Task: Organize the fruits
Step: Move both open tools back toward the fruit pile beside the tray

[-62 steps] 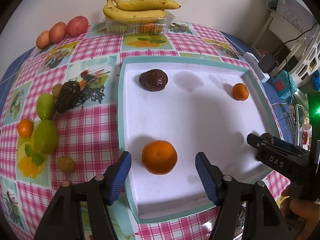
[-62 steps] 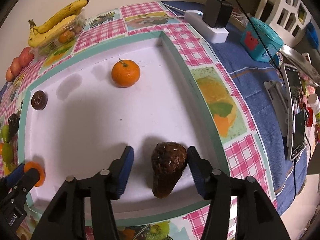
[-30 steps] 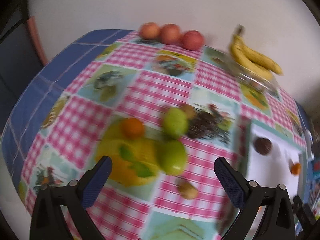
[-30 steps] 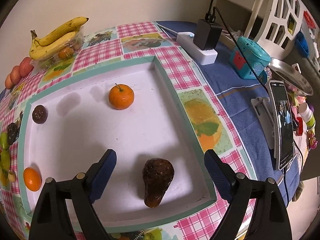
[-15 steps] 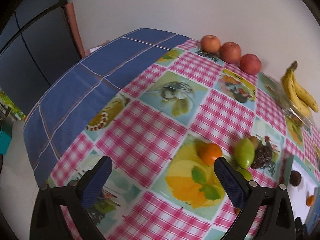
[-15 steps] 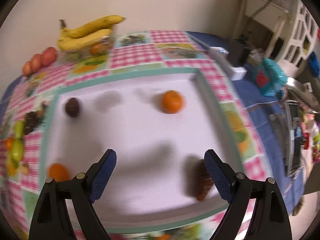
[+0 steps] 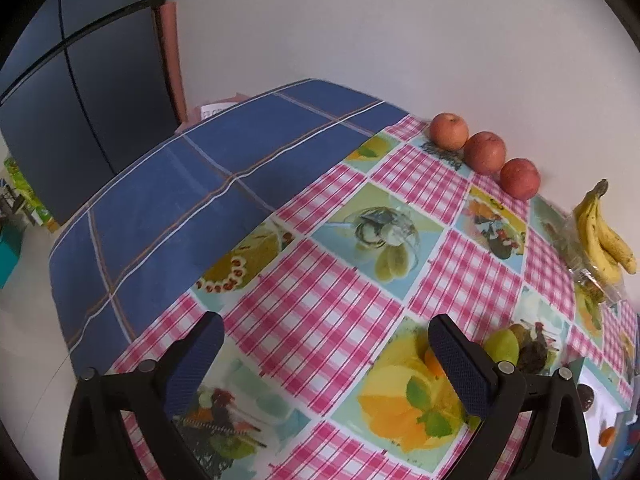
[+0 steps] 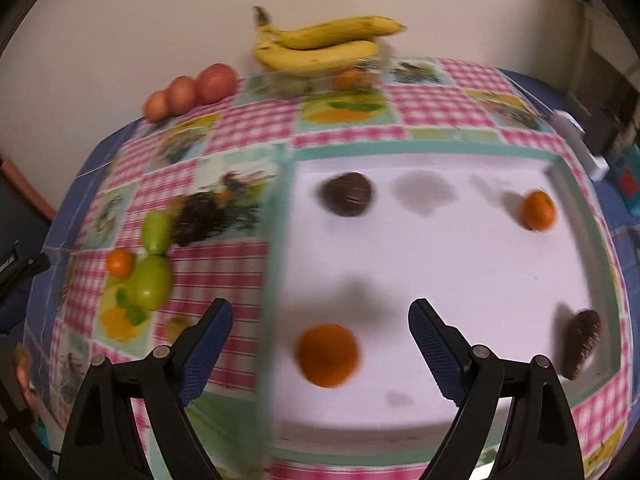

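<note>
Pink-checked oilcloth over the tabletop (image 7: 312,304), with a white tray (image 8: 420,148) rimmed in teal on the right half. Already in the tray: a large orange (image 8: 328,354) near the front-left corner, a round dark fruit (image 8: 347,194) at the back left, a small orange (image 8: 539,210) at the back right, and a long dark fruit (image 8: 582,342) against the right wall, long axis running front to back.

Outside the tray, just left of its rim, a loose cluster: two green fruits (image 8: 152,286), a small loose orange (image 8: 120,263), a dark loose fruit (image 8: 196,220) and a small brownish one (image 8: 176,326), all close together, some touching.

Left hand-held gripper (image 7: 326,364): jaws wide apart, empty, pointed at bare cloth, with the cluster off to its right; the small loose orange sits half hidden behind its right finger. Right hand-held gripper (image 8: 322,346): jaws wide apart, empty, above the tray's front-left corner, view blurred.

Likely next: fetching a cluster fruit. Left side nearer; needs a swing rightward first. Green fruits upright-ish, best straddled across the narrow middle.

Plenty of open room in the tray's centre. Tray rim to clear on the way in; neighbours liable to roll if nudged. Apples (image 8: 192,88) and bananas (image 8: 320,48) well apart along the back wall.
</note>
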The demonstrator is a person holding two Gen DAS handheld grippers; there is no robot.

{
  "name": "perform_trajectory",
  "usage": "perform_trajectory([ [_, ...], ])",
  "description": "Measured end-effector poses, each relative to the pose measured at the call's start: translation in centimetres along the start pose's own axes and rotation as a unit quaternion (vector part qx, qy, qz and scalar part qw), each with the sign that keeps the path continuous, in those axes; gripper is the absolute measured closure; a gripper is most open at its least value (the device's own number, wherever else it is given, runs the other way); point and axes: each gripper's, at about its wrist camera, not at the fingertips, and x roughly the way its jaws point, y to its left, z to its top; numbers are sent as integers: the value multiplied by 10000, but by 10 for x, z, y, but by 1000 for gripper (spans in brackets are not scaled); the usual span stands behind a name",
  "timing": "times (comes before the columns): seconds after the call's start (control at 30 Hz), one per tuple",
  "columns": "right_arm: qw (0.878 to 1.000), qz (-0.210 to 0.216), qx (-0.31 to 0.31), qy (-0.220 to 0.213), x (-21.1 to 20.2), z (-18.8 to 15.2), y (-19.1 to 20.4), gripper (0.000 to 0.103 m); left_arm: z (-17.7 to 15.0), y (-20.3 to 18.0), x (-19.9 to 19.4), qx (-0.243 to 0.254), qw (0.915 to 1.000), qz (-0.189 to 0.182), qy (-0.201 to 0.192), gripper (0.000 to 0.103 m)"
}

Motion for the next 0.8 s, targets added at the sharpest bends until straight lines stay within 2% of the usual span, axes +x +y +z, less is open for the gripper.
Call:
perform_trajectory([
  [0.13,9997,187,-147,-64,-1,6,16,13,1,-11,2,136,9995,-275,-95,0],
  [0.37,9973,421,-564,-198,-5,12,49,13,-1,-31,17,475,9933,-975,410,0],
  [0.47,9958,458,-774,-174,-2,12,62,13,0,-40,19,739,9907,-1067,419,0],
  [0.7,9951,475,-867,-74,9,12,75,14,6,-42,13,905,9881,-1212,263,0],
  [0.8,9952,476,-851,-20,13,11,77,24,7,-44,17,913,9849,-1422,369,2],
])
